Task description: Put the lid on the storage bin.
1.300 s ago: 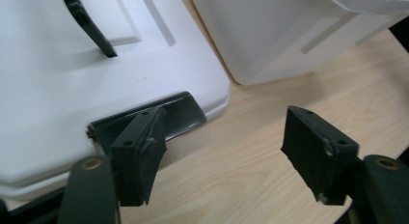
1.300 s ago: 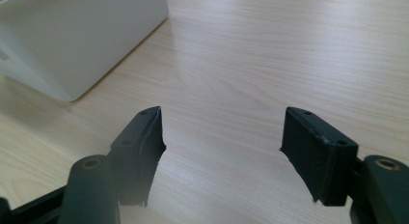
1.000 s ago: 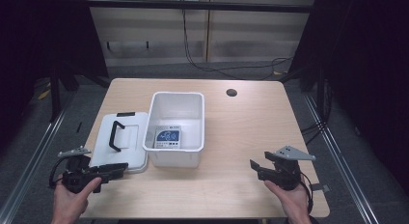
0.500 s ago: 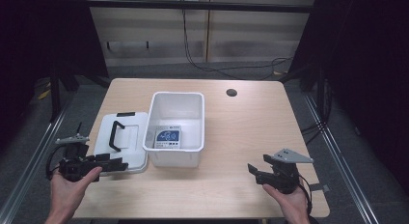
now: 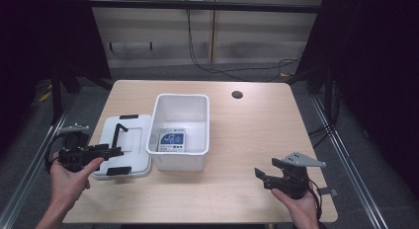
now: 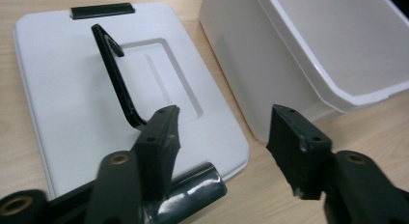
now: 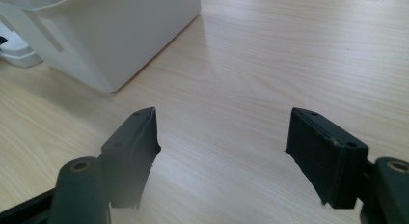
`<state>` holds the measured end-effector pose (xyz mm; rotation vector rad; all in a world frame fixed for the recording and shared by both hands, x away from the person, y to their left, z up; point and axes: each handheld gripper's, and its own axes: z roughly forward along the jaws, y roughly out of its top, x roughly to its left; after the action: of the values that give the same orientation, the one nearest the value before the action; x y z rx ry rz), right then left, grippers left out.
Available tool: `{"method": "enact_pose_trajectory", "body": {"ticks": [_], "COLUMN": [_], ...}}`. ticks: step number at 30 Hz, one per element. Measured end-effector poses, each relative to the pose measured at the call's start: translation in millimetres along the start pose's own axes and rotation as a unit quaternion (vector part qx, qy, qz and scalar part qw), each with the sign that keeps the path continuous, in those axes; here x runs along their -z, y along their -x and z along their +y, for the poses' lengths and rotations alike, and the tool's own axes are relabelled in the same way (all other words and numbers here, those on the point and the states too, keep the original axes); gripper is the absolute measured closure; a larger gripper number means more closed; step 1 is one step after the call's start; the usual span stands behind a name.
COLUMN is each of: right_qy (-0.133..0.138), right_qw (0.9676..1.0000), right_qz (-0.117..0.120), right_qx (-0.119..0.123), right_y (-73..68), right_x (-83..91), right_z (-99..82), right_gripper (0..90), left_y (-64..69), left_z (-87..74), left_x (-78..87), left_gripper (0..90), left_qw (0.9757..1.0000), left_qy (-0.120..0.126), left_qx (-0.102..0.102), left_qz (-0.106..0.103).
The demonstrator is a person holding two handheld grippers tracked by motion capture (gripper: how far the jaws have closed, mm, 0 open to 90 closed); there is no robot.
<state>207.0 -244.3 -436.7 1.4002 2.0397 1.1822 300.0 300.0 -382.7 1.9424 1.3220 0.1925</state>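
Note:
A white bin (image 5: 180,128) stands open at mid-table with a blue-and-white packet (image 5: 172,139) on its floor. Its white lid (image 5: 123,145) lies flat to the left, with a black handle (image 6: 115,74) standing up. My left gripper (image 5: 111,151) hovers over the lid's near left edge. Its jaws (image 6: 224,137) are open with nothing between them and have just been closing a little. At the front right, my right gripper (image 5: 264,172) is low over bare wood. Its jaws (image 7: 222,147) are open and empty and have just been opening. The bin's corner (image 7: 111,35) lies ahead of them.
The wooden table (image 5: 247,120) has a round cable hole (image 5: 237,95) at the back right. A black clip (image 6: 193,185) sits on the lid's near edge, right under my left jaws. Dark floor and metal rails surround the table.
My left hand has lifted and moved away from the table's front edge toward the lid. The right gripper stayed where it was while its jaws went from shut to open.

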Motion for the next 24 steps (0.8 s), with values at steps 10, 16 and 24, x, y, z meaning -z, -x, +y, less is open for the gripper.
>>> {"method": "enact_pose_trajectory", "body": {"ticks": [10,16,24], "right_qy": [-0.002,-0.003,-0.007], "right_qw": [1.0000,1.0000,1.0000], "right_qz": [0.003,0.003,0.006], "right_qx": [-0.002,-0.003,0.000], "right_y": [0.0,0.1,-0.3], "right_x": [-0.9,-1.0,-2.5], "right_z": [0.4,0.3,0.3], "right_gripper": [25.9,25.7,24.7], "left_y": [-7.8,-12.0,-21.4], "left_z": [22.2,34.5,46.0], "left_x": [-5.6,-8.9,-18.8], "left_gripper": [48.3,51.5,43.0], "left_qw": [0.9991,0.9978,0.9947], "left_qy": [-0.039,-0.062,-0.099], "left_qx": [0.001,0.003,0.009], "left_qz": [0.018,0.023,0.027]}}
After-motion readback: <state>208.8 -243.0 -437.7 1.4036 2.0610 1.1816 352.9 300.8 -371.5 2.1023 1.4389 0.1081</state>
